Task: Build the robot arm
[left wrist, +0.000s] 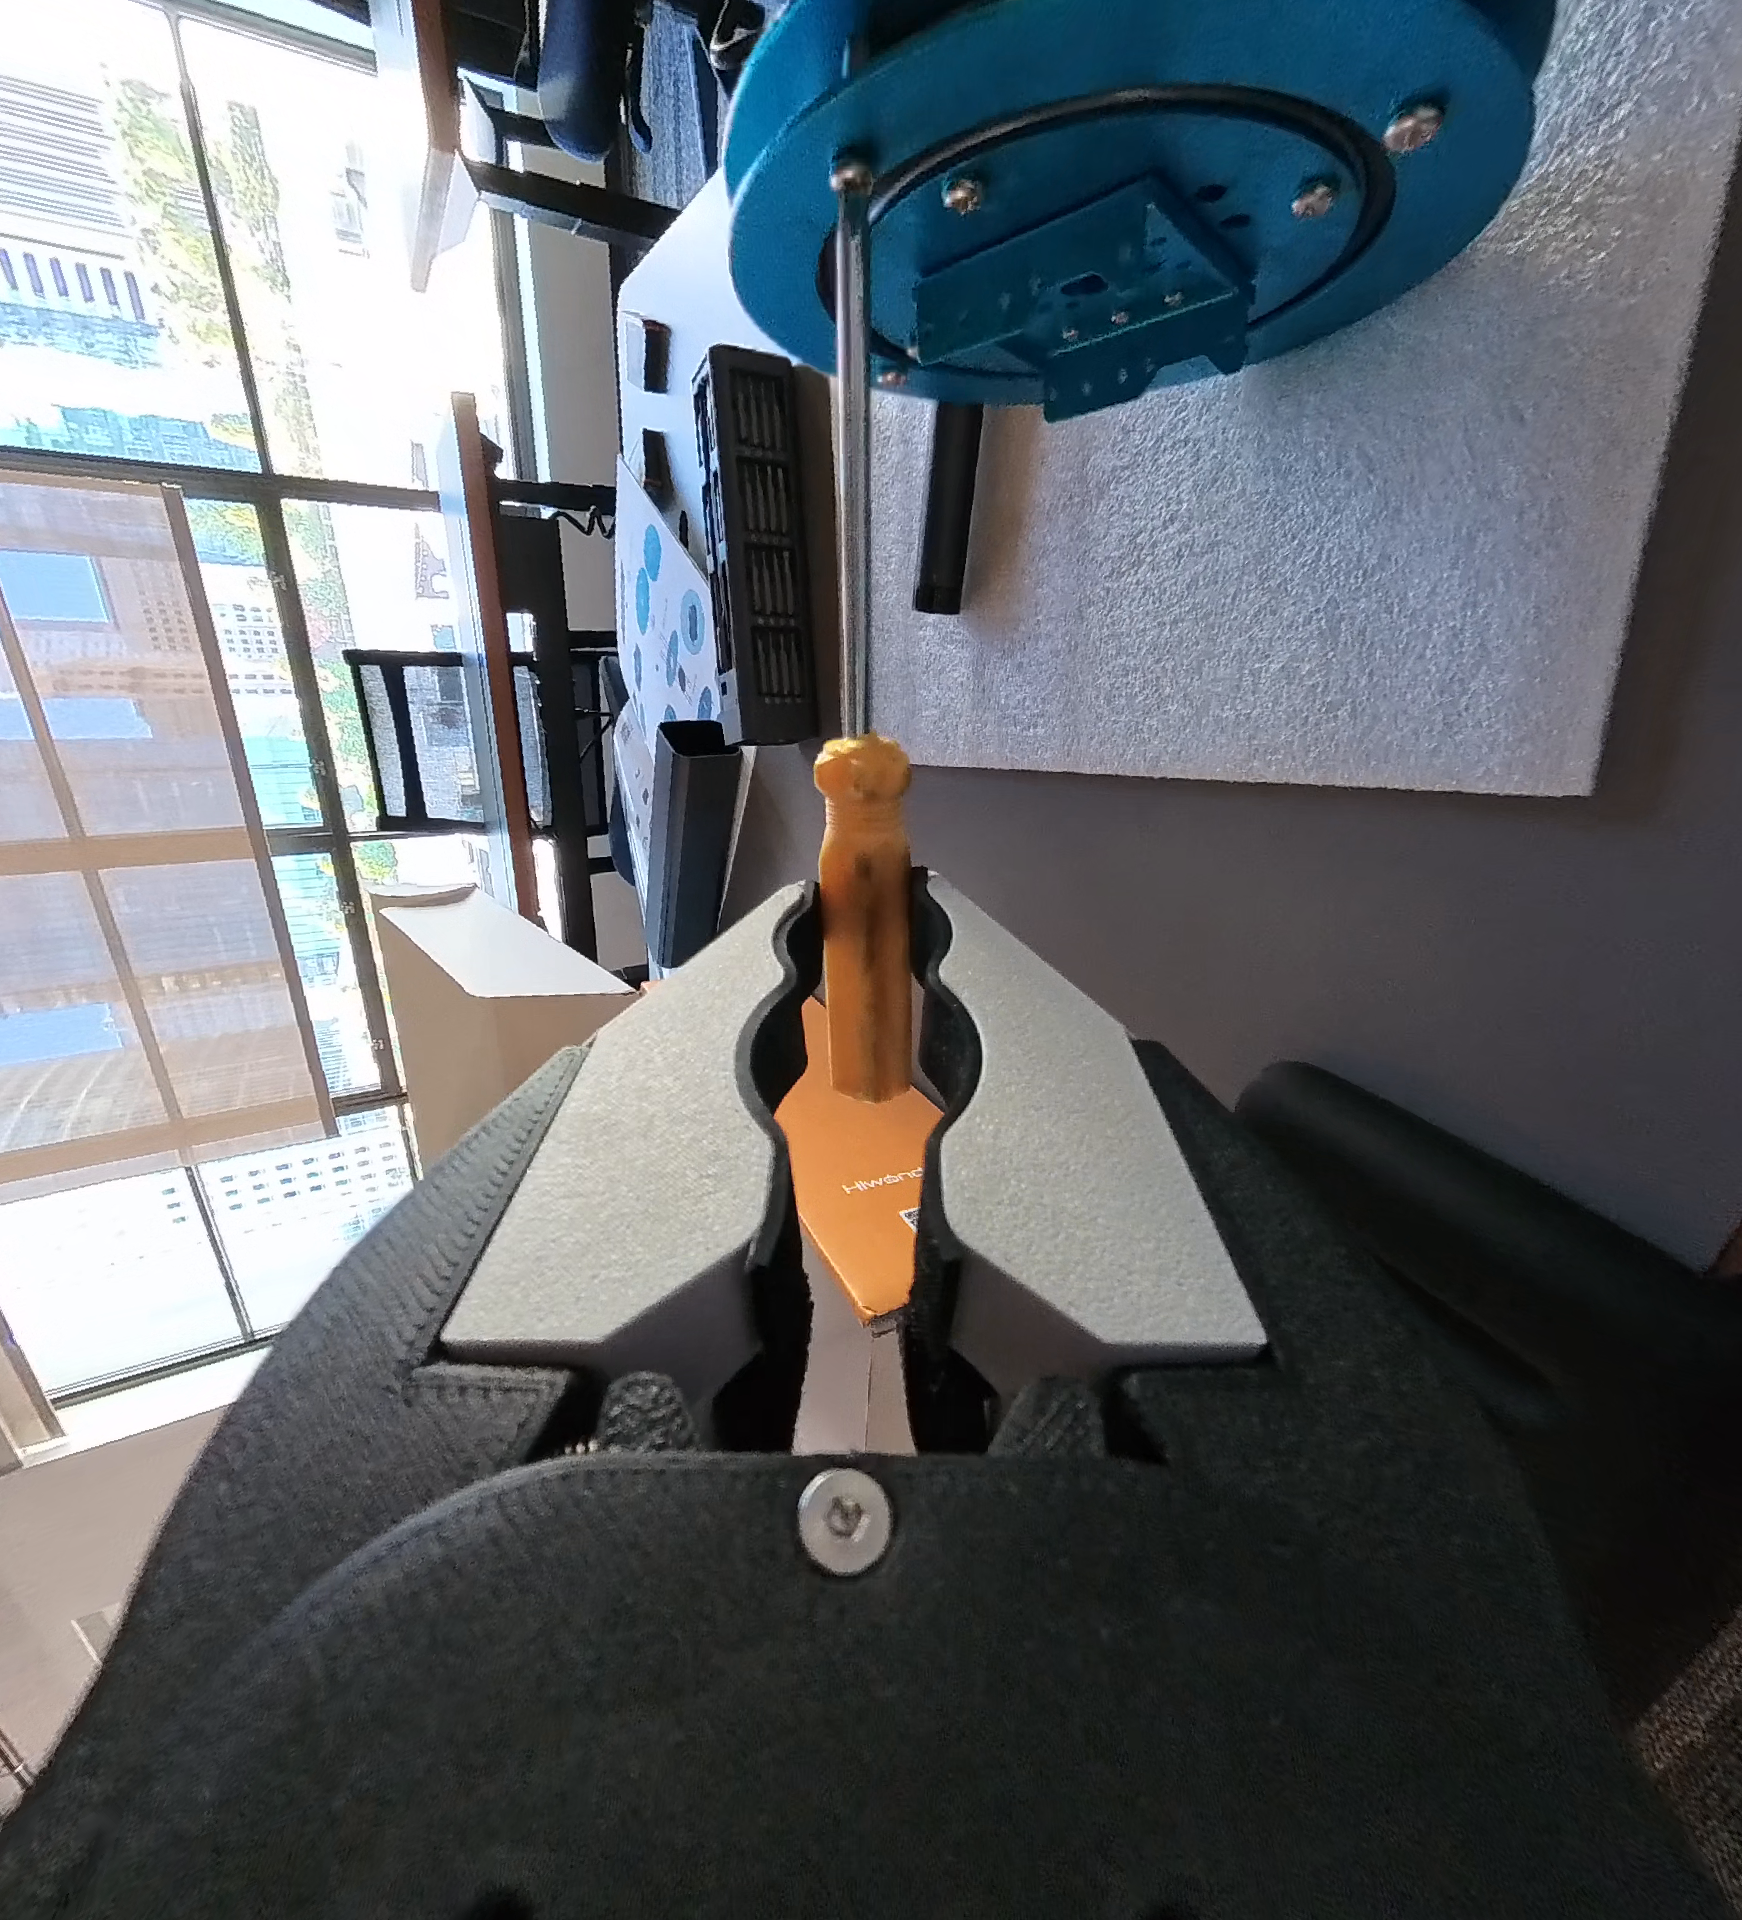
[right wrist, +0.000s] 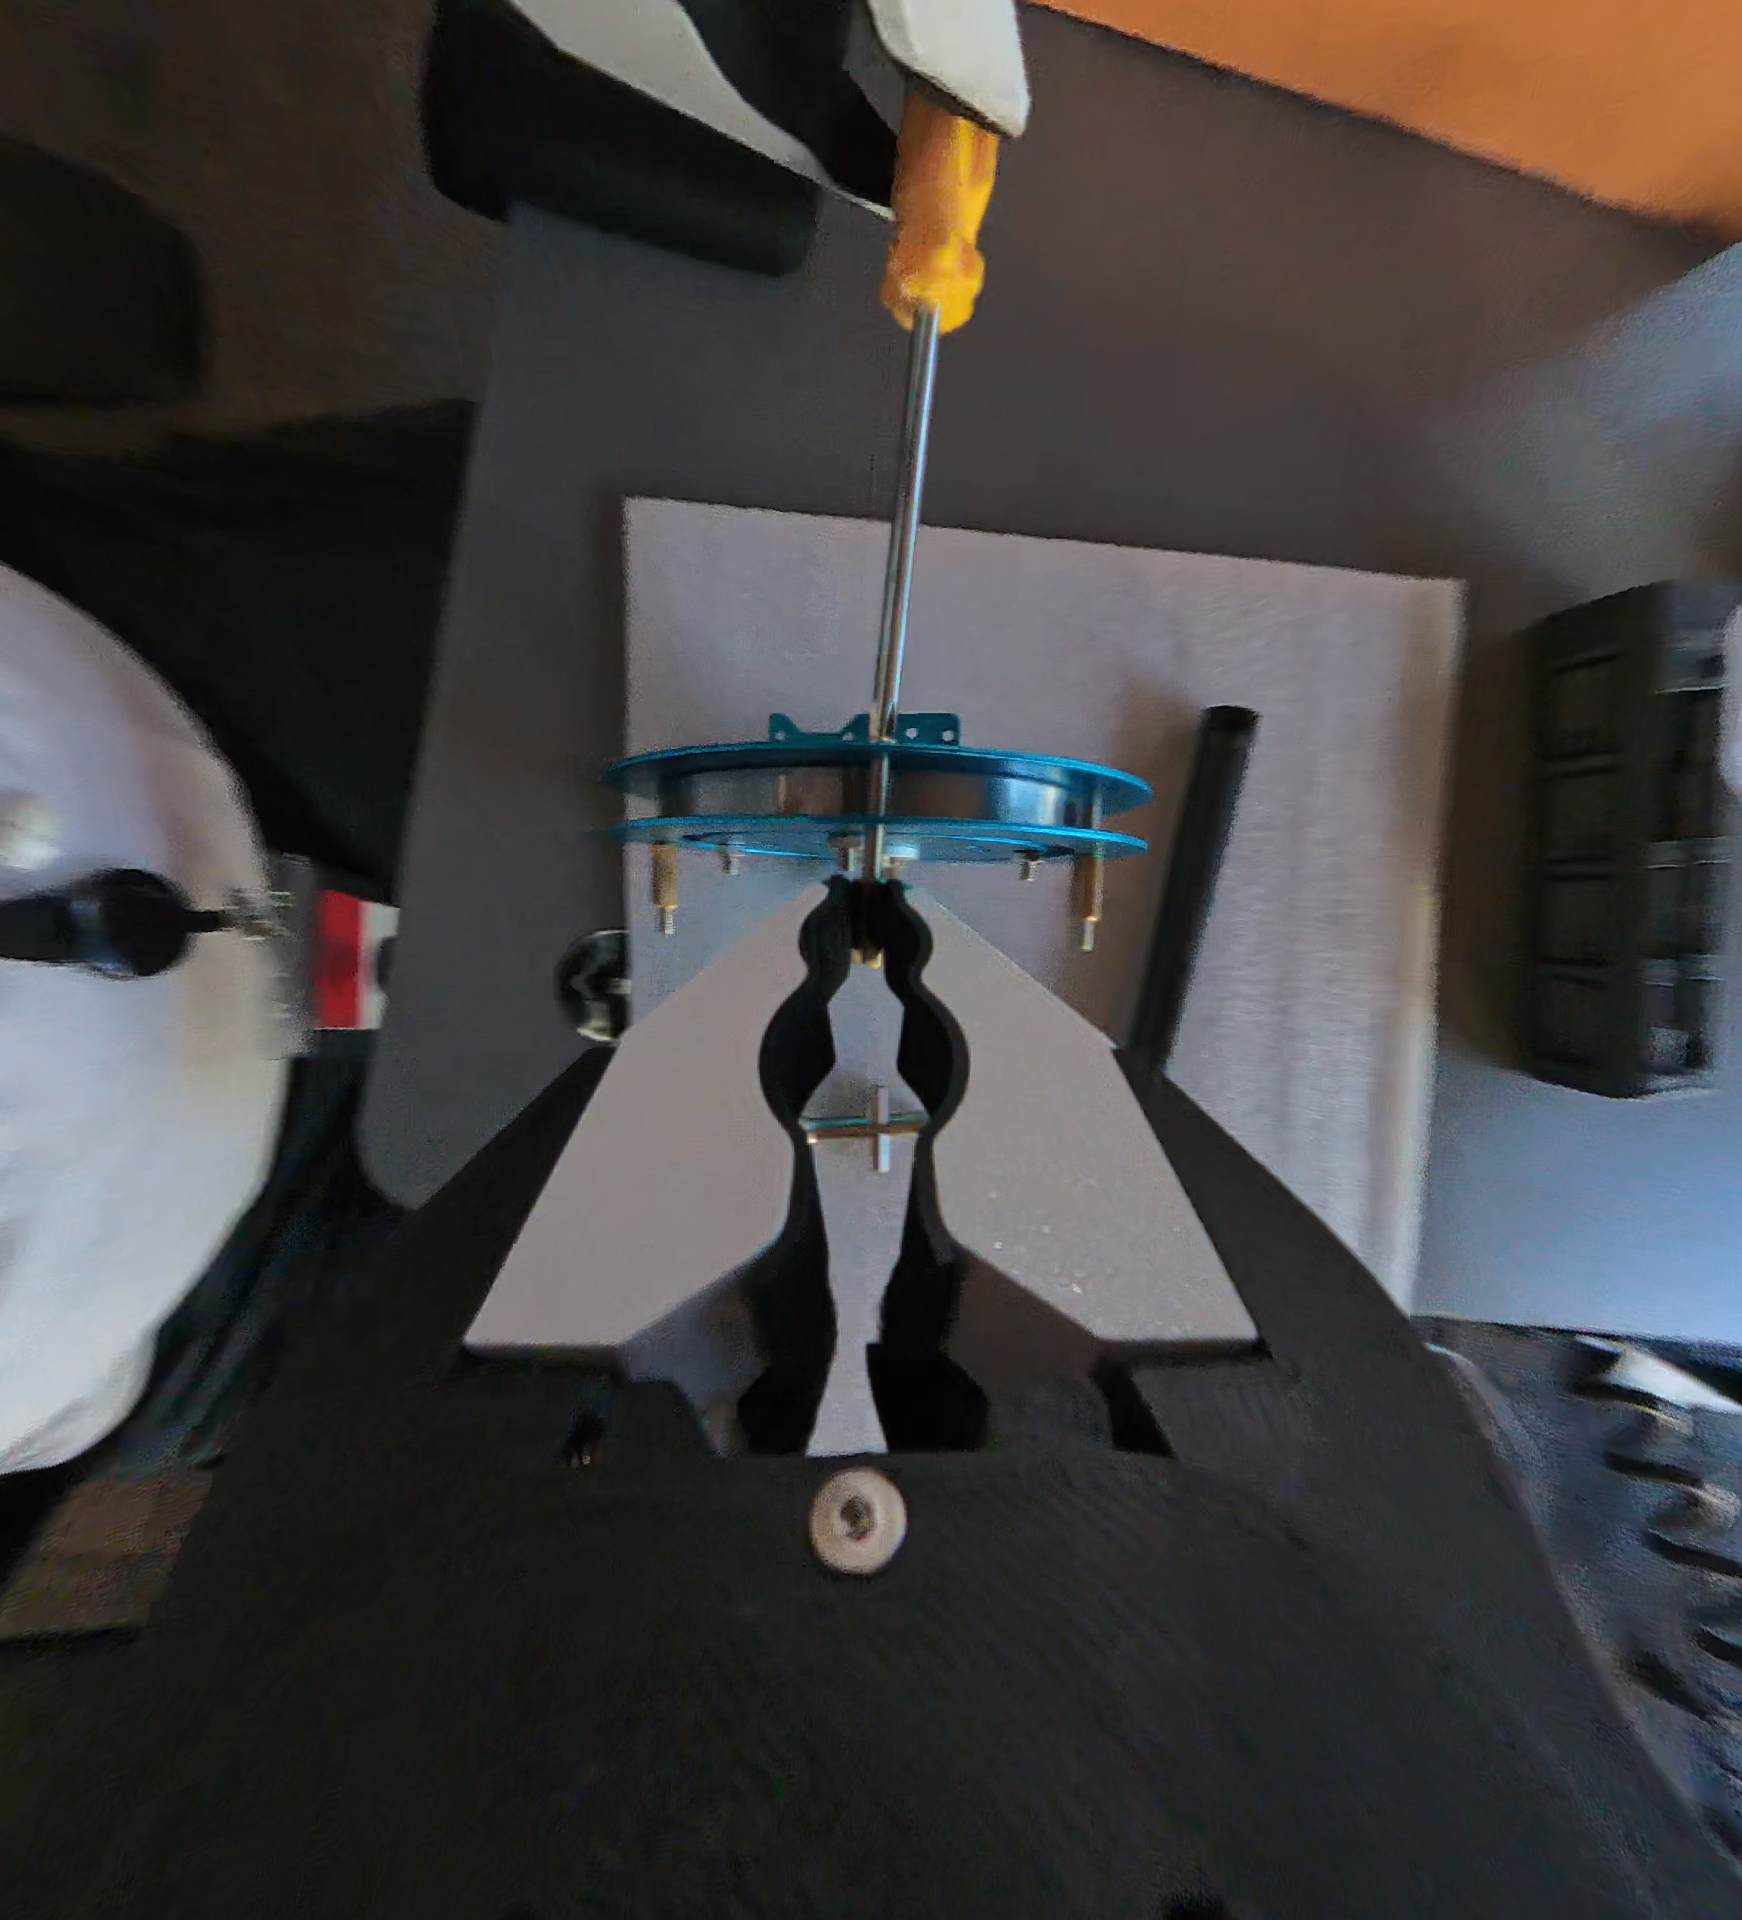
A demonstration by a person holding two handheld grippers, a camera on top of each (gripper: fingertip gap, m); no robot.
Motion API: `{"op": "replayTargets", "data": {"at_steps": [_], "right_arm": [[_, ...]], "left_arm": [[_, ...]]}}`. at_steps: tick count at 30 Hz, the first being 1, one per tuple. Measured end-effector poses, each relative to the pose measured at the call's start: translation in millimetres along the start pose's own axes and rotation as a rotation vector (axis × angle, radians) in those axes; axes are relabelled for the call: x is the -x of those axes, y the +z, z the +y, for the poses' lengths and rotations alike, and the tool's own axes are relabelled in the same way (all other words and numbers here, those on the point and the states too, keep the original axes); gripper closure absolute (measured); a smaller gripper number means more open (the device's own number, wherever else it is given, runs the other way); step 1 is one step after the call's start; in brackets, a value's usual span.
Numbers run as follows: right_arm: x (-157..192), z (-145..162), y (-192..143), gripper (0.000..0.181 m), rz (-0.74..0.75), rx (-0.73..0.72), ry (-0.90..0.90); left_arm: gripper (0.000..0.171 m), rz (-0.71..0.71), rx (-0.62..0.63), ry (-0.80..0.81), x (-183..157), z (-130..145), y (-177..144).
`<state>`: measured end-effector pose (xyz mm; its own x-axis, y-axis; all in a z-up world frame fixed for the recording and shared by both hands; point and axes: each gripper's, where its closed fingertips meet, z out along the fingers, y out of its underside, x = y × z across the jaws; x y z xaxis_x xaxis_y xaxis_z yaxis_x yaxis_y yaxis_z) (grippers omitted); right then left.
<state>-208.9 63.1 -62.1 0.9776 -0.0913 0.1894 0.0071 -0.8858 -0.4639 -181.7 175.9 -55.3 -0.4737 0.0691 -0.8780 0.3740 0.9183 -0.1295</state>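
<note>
Grey table (left wrist: 1366, 987), left gripper (left wrist: 865, 894) gripping screwdriver (left wrist: 862, 935)

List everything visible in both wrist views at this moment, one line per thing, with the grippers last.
screwdriver: 1, yellow handle, steel shaft; handle in the left gripper, tip at a screw on the disc assembly.
disc assembly: 1, blue, two stacked round plates with a bracket on top, on the foam pad.
standoff: 1, brass, under the lower plate, between the right gripper's tips.
foam pad: 1, white, on the grey table.
black tube: 1, lying on the pad beside the discs.
bit case: 1, black, open, off the pad's edge.
printed sheet: 1, white with blue shapes, past the bit case.
windows: several panes, far side of the left wrist view.
left gripper: shut on the screwdriver handle.
right gripper: shut on the standoff.
</note>
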Motion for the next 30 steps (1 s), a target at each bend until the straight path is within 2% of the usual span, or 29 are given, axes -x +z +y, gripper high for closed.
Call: {"op": "replayTargets", "data": {"at_steps": [7, 14, 16, 17, 24, 27, 30], "right_arm": [[-9.8, 0.0, -0.7, 0.177, 0.309, 0.028, -0.147], [-17.0, -5.5, -5.0, 0.177, 0.723, 0.064, -0.405], [-16.8, -6.8, -4.5, 0.177, 0.796, 0.065, -0.471], [-16.6, -7.2, -4.4, 0.177, 0.796, 0.054, -0.468], [-15.0, -7.0, -4.8, 0.175, 0.541, -0.114, -0.214], [-13.9, -4.3, -8.6, 0.158, 0.459, -0.211, -0.106], [-15.1, -5.1, -19.7, 0.148, 0.373, -0.358, 0.091]], "left_arm": [[0.157, 0.012, 0.011, -0.013, 0.0, 0.4, -0.2], [0.157, 0.038, 0.029, -0.027, -2.7, 3.5, 0.9], [0.157, 0.044, 0.035, -0.028, -3.8, 4.7, 1.5], [0.157, 0.045, 0.034, -0.028, -4.3, 4.9, 1.4], [0.157, 0.064, 0.025, -0.058, -9.4, 3.4, 2.9], [0.156, 0.065, 0.019, -0.074, -11.3, 3.6, 4.3], [0.156, 0.073, 0.015, -0.095, -14.3, 4.6, 5.6]]}}
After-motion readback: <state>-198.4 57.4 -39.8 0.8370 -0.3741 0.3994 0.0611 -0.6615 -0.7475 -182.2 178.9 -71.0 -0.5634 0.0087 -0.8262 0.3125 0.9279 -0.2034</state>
